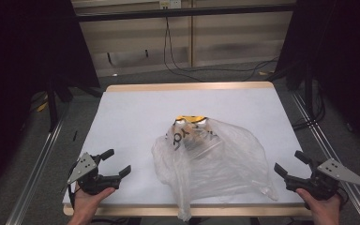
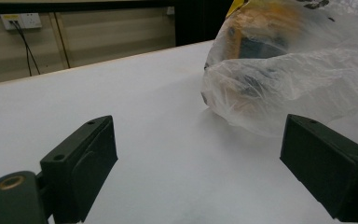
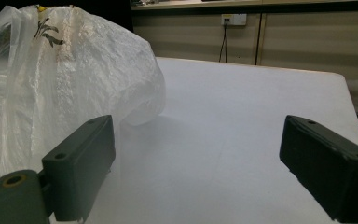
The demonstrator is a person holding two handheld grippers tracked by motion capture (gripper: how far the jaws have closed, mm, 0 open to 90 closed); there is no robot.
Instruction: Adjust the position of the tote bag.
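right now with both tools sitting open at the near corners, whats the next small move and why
Probably ease the left tool in toward the near left side of the plastic bag. Both tools are open and hold nothing, with bare table between each and the bag. The bag lies crumpled, a yellow packet showing at its far end, so a grip on the loose film seems the likely start. The right tool can wait.

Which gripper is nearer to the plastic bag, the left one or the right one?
The right. The right gripper sits just beside the plastic bag, close to its right edge, jaws open. The left gripper is to the bag's left, across a wider strip of bare table, also open.
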